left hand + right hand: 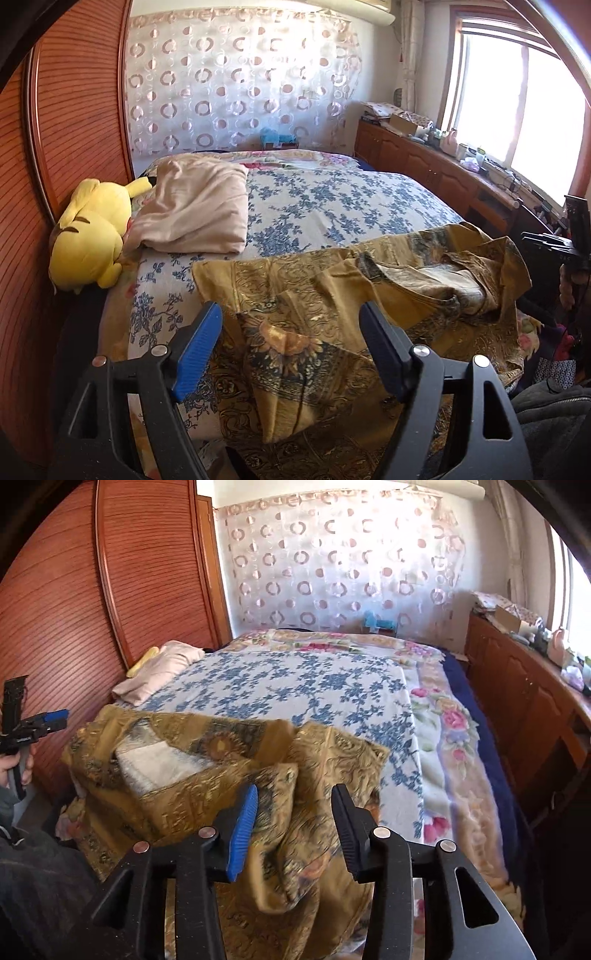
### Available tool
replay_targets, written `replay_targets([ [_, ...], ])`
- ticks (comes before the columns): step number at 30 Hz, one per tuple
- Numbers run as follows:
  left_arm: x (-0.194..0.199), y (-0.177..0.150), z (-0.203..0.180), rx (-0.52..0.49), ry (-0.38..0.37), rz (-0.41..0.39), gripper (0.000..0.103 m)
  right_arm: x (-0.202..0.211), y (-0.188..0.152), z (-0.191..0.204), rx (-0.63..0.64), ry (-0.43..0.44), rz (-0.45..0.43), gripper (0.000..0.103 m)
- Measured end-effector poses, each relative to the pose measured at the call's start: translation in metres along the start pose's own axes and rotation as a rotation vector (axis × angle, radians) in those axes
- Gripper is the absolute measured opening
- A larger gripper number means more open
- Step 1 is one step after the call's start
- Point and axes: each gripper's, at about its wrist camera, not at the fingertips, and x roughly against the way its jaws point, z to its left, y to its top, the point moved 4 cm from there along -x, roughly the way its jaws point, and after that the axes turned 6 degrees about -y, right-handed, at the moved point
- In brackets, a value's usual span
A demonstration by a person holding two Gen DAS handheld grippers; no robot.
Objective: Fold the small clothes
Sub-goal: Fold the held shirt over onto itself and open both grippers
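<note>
A mustard-gold patterned garment (306, 280) lies rumpled across the near end of the bed, its pale inner side showing at an opening (436, 277). My left gripper (290, 308) hovers just above its left part, open, with nothing pressed between the blue pads. In the right wrist view the same garment (177, 775) bunches toward the bed's front edge. My right gripper (294, 790) stands open over a raised fold; cloth shows between the fingers but the pads do not squeeze it. Each gripper appears in the other's view: the left gripper (40, 722) in a hand, the right gripper (554, 245) at the far right.
The bed carries a blue-flowered sheet (332, 199) over a pink-flowered blanket (450, 716). A folded beige cloth (199, 210) and a yellow plush toy (92, 236) sit at the left by the wooden wardrobe (74, 129). A cluttered wooden cabinet (517, 686) runs under the window.
</note>
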Motion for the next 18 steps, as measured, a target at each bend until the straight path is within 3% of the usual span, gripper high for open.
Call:
replay_targets([
  [6,-0.021,0.007,0.022,0.020,0.029,0.011,0.077,-0.049,0.015,-0.010,-0.063,-0.004,0.029,0.043],
  [14,-0.049,0.003,0.045,0.065,0.049,0.050,0.077,-0.116,0.022,-0.047,-0.165,-0.142,0.124,0.043],
  [18,-0.055,0.001,0.050,0.077,0.067,0.063,0.077,-0.128,0.023,-0.050,-0.219,-0.106,0.141,0.043],
])
